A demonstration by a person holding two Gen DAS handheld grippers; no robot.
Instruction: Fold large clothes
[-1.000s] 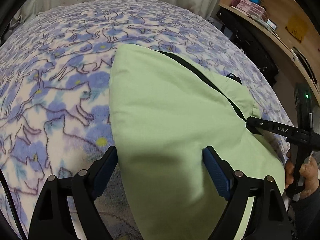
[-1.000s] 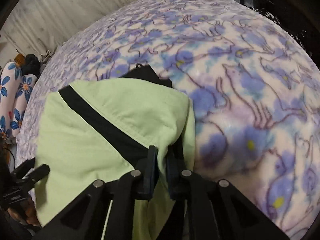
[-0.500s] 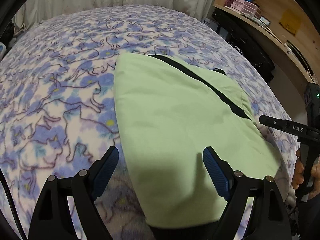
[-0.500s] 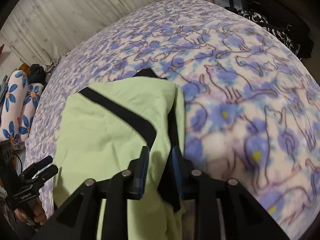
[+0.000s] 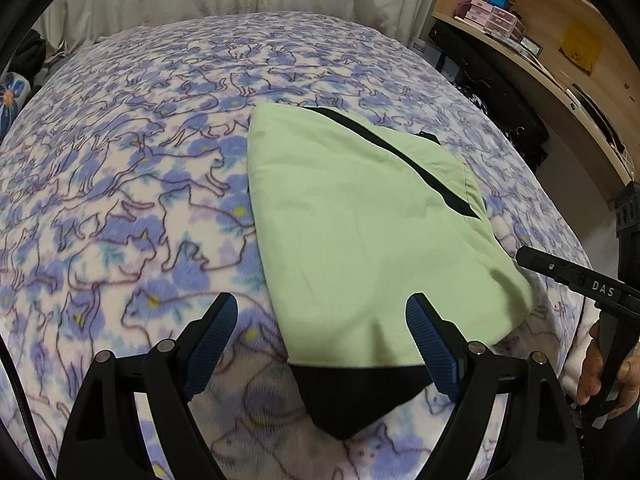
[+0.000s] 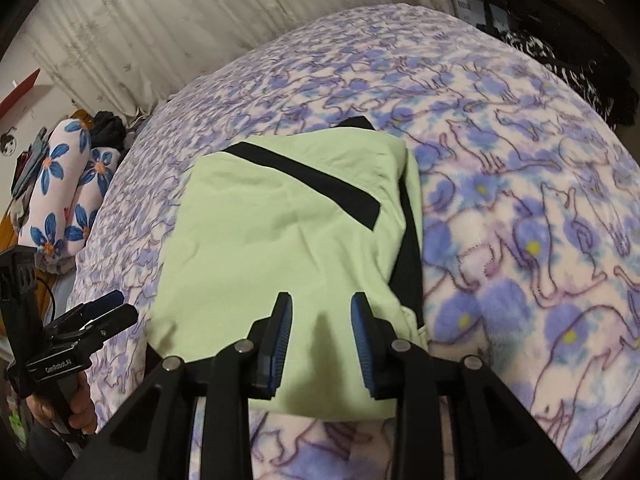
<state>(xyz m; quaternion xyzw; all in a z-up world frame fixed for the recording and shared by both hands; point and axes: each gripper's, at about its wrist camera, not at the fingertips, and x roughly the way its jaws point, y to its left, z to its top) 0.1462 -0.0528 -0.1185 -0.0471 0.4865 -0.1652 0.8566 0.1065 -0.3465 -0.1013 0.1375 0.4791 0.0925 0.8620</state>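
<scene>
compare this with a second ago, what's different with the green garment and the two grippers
The right gripper let go of the green garment: its jaws were pinched on the edge and are now opening with nothing clamped. Both grippers drew back from the garment. The left gripper stayed open; the garment stayed folded on the blanket.

Black gripper (image 5: 322,332) frames (silver screws), ribbed blue pads (image 5: 430,344)

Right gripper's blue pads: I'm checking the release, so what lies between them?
In the right wrist view the right gripper, jaws opening, has only the light green garment lying on the blanket behind the gap; neither pad presses it.
</scene>
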